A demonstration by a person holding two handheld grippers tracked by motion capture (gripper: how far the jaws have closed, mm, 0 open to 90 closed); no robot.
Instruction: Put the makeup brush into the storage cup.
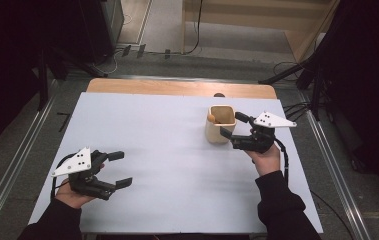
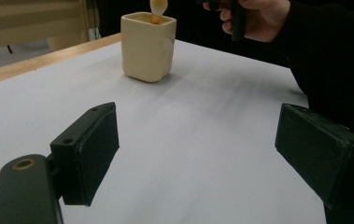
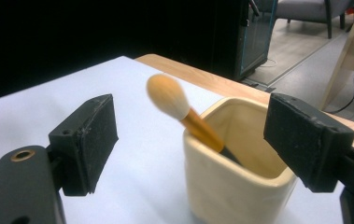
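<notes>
brush: i see a makeup brush with an orange-tan bristle head, amber ferrule and dark handle (image 3: 184,116), standing in the cream square ceramic cup (image 3: 233,186).
brush axis: long axis tilted, bristle head up and leaning over the cup's rim, handle end down inside the cup.
brush vs jaws: in my right gripper view it sits between the two black jaws but touches neither; both pads are clear of it.
right gripper (image 1: 236,126): jaws spread wide, holding nothing, just beside the cup.
left gripper (image 1: 119,169): jaws released, nothing between them, well apart from the cup.
cup place: far right part of the white table top (image 1: 167,150), near the wooden edge strip (image 1: 177,87).
</notes>
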